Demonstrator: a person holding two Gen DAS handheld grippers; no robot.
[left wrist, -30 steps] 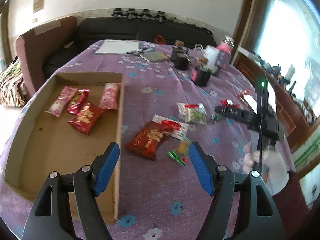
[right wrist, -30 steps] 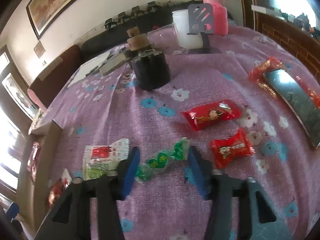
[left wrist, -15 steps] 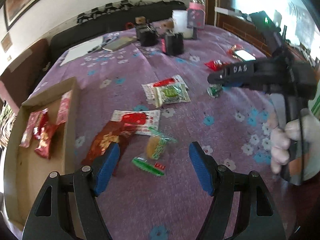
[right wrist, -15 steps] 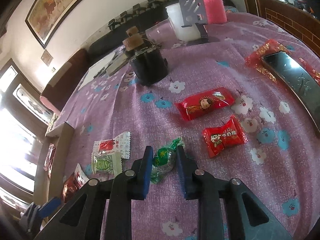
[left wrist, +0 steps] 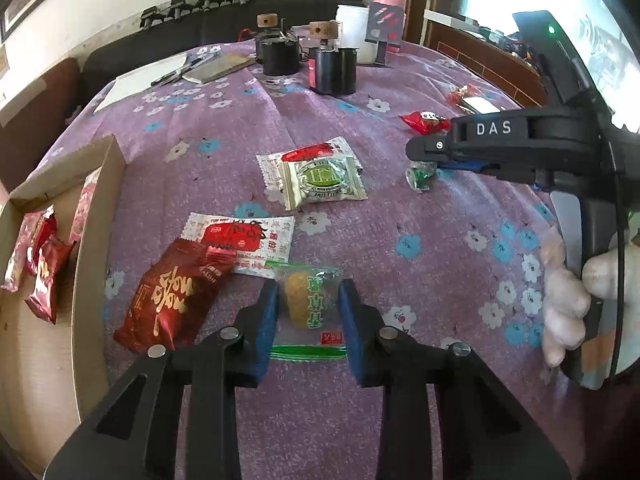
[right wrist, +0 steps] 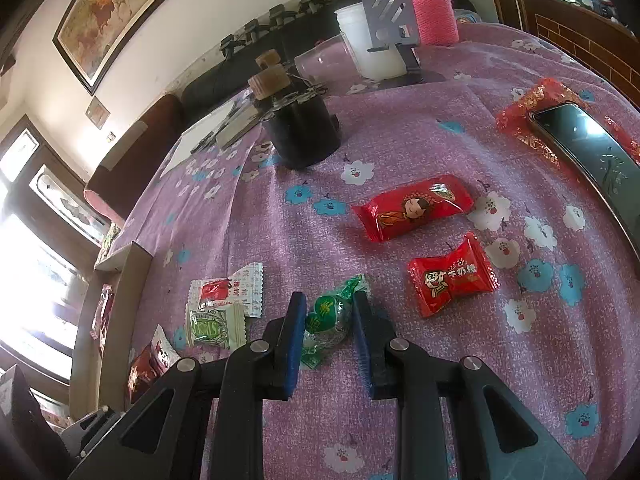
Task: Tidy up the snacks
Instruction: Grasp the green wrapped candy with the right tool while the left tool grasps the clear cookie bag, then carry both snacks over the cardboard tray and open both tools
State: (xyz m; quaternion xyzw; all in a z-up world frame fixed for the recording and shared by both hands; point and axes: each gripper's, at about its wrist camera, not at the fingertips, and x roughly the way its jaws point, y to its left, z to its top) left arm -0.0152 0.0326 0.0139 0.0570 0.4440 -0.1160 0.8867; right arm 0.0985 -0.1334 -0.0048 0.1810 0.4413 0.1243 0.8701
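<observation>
- The left gripper holds its blue foam-padded fingers narrow around a clear plastic packet with green print and a yellow round cake inside; both pads touch its edges. The packet lies flat on the desk, long axis running away from the camera, green sealed strip nearest.
- The right gripper has its fingers closed in on a green twist-wrapped candy, crinkly and glossy. Its long axis tilts away to the right, one twisted tail pointing up-right past the fingertips.
- The desk wears a purple woven cloth printed with white and blue flowers.
- Only the left wrist view shows the open cardboard box at the left edge with red foil packets inside, plus a dark red crinkled bag just beside the fingers, overlapping a white-and-red sachet.
- Only the right wrist view shows two glossy red pillow packs clearly, and a phone lying on red foil.
- Both views show the pale green sachet and black cylindrical holders.
</observation>
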